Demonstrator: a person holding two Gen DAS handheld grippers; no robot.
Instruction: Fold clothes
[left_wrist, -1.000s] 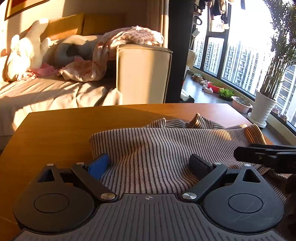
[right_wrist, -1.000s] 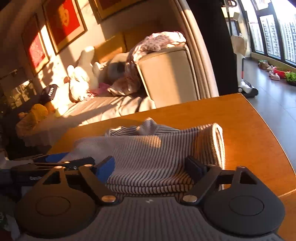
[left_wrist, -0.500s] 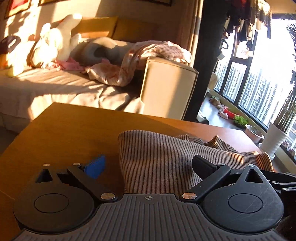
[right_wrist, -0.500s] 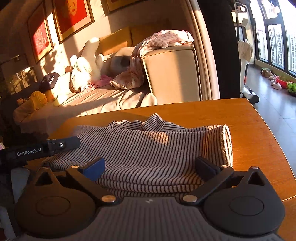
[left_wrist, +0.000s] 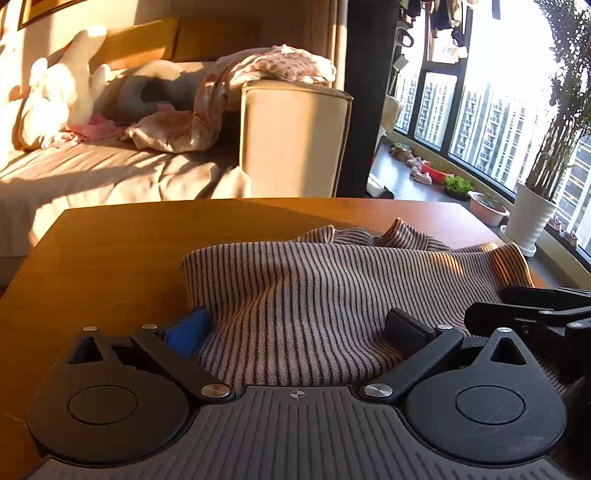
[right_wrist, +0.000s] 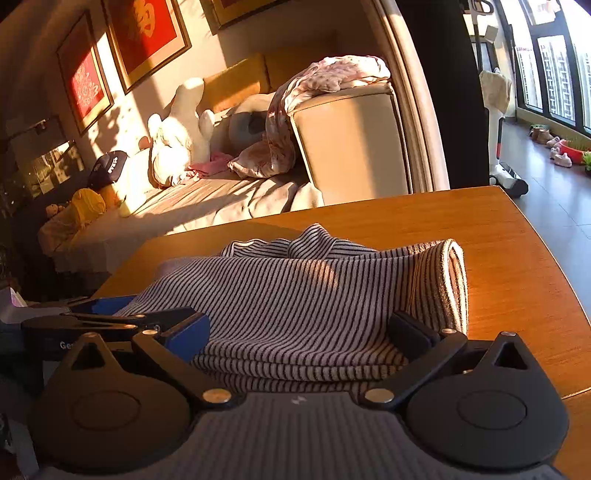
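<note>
On the wooden table (right_wrist: 517, 258), folded striped knit garment (right_wrist: 295, 295), layered edges stacked.

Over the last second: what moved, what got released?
Both grippers opened slightly wider, left gripper and right gripper, each with the striped garment lying loose between its fingers, gripped by neither. The left view swung aside and back. Garment stayed folded on the wooden table.
</note>
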